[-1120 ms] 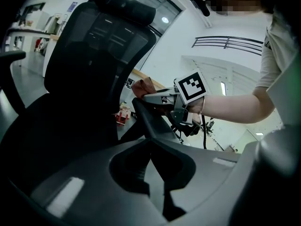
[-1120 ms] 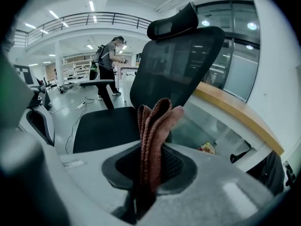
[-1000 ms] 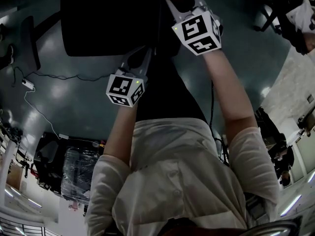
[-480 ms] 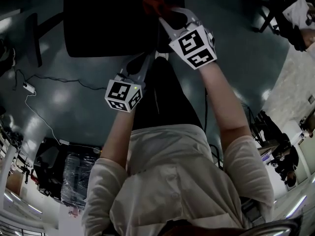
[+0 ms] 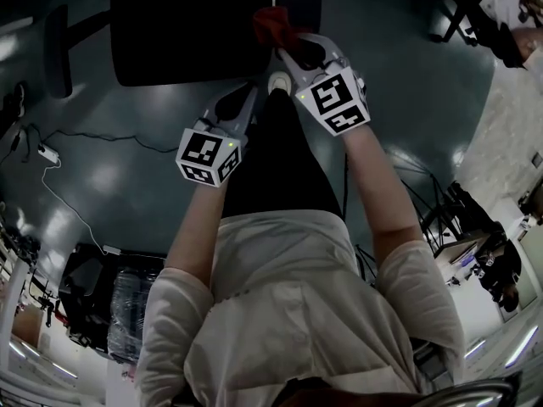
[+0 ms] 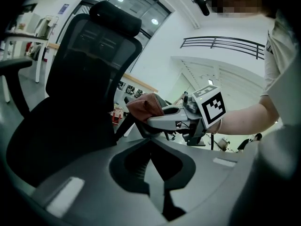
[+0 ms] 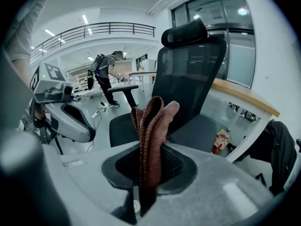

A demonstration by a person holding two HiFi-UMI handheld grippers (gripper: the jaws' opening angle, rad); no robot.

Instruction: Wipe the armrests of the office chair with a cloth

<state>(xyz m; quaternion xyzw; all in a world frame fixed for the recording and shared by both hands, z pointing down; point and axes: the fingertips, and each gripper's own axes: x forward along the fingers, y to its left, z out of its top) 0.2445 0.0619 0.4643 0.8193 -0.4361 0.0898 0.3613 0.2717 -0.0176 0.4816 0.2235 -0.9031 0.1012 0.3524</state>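
The chair [image 7: 188, 69] stood just ahead of the person, its dark seat facing them. One armrest [image 7: 123, 88] jutted out on its far side. The other was probably the dark bar near the cloth in the left gripper view, though that was hard to make out.

The left gripper [image 6: 151, 147] hung low beside the seat, its fingers pressed together on nothing. The right gripper [image 5: 287, 49] reached over the seat edge, its fingers pinching the cloth [image 7: 151, 121]. This reddish rag was folded into a bunch and stood up beyond the tips.

The cloth looked light, soft and limp. It would probably drape and slip unless it was gripped across its folds. Enough cloth stood free to serve as a pad.

The armrest looked rigid, but an office chair would likely swivel under pressure. The free gripper could steady the chair's back.
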